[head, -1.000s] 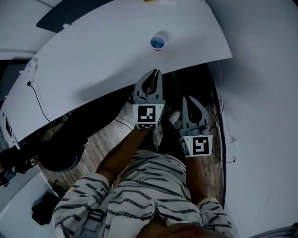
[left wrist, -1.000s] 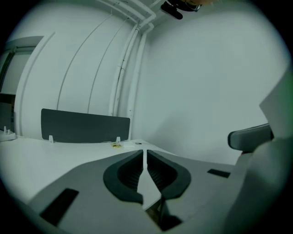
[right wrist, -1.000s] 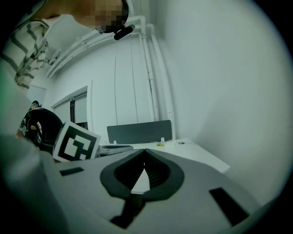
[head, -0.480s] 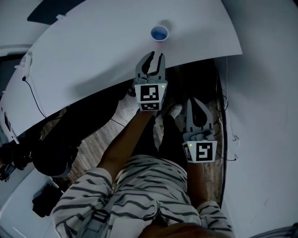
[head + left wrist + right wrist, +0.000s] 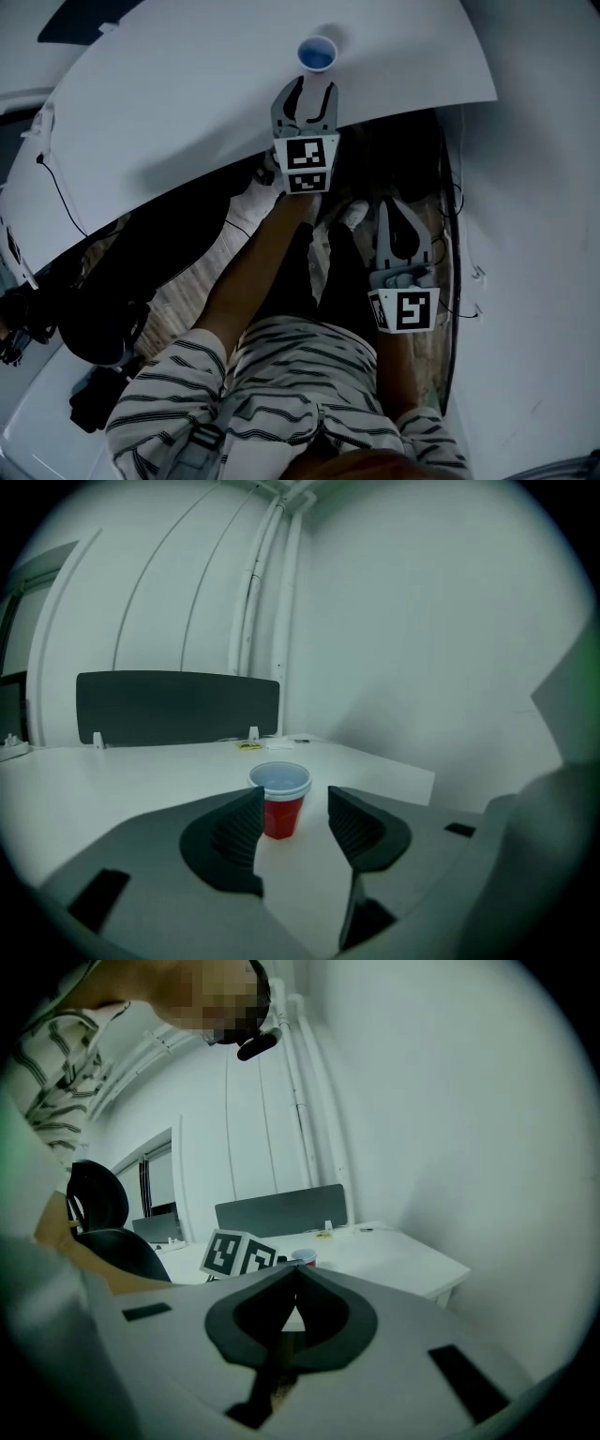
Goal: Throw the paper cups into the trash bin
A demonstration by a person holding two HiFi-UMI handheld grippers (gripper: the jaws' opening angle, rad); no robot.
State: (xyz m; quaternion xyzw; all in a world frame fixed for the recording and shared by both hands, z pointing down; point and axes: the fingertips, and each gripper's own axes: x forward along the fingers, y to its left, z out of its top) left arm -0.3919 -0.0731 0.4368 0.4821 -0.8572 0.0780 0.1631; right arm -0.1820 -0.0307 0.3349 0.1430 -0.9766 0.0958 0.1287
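A red paper cup with a pale blue inside stands upright on the white table, near its front edge. My left gripper reaches over that edge and stops just short of the cup. In the left gripper view the cup shows through the gap ahead of the left gripper. Its jaws have just been opening, and no pad touches the cup. My right gripper hangs lower, beside the person's legs off the table, with its jaws shut and empty. In the right gripper view the right gripper points towards the distant cup.
A dark divider panel stands at the table's far side, with small items beside it. A black office chair sits left of the person. Cables trail off the table's left side. A white wall runs close on the right.
The left gripper has moved forward from below the table edge to just short of the cup, and its jaws have gone from shut to open. The right gripper has sunk a little.
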